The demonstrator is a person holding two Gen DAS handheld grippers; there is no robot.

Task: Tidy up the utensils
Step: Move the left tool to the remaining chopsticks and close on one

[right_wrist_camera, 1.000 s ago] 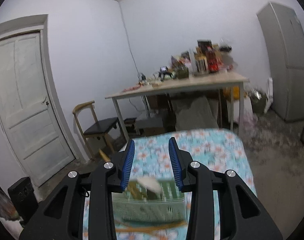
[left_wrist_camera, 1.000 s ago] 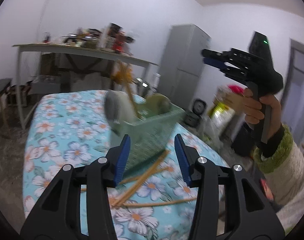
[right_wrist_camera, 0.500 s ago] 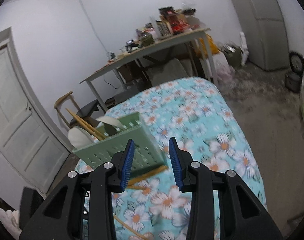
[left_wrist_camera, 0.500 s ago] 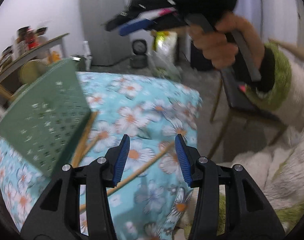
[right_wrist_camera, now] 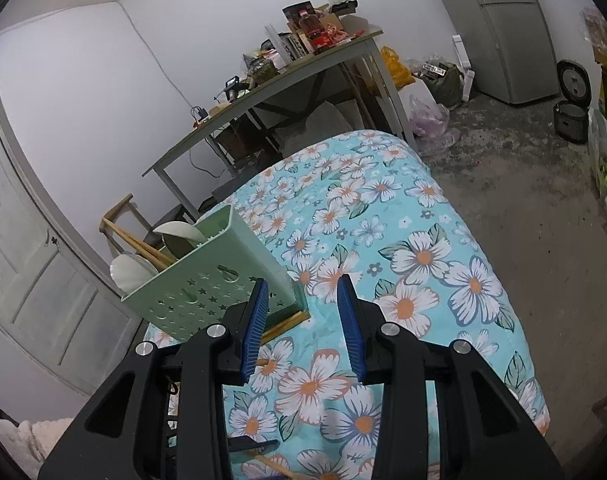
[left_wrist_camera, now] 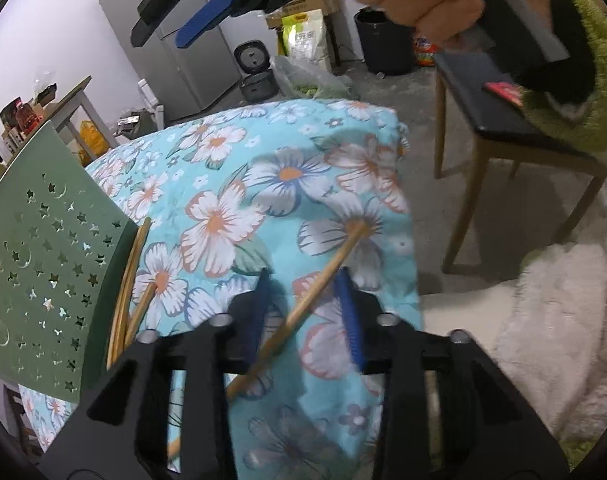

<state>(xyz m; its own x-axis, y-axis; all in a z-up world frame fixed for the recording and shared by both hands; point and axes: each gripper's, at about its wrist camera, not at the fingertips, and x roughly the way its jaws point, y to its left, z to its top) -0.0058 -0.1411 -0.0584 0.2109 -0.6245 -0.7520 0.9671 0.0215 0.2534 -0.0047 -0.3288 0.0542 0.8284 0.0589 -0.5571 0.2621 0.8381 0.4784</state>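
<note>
- Several chopsticks and spoons [right_wrist_camera: 133, 270] already stand in the green holder [right_wrist_camera: 211, 276], near the counter [right_wrist_camera: 423, 240] corner.
- A few loose chopsticks [left_wrist_camera: 125, 296] lie at the holder's foot, not yet sorted.
- The left gripper [left_wrist_camera: 305, 312] has wide-open fingers straddling one chopstick [left_wrist_camera: 303, 308] by the counter's edge, not yet pinching it.
- The right gripper [right_wrist_camera: 303, 328] hangs above, fingers apart and empty.

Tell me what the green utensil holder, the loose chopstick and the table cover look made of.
Green utensil holder: likely moulded plastic, matte, with star and moon cut-outs punched through its thin walls.
Loose chopstick: probably bamboo or wood, with a pale tan, unglossy shaft.
Table cover: floral printed fabric, soft and wrinkled, draping over the edge.
</note>
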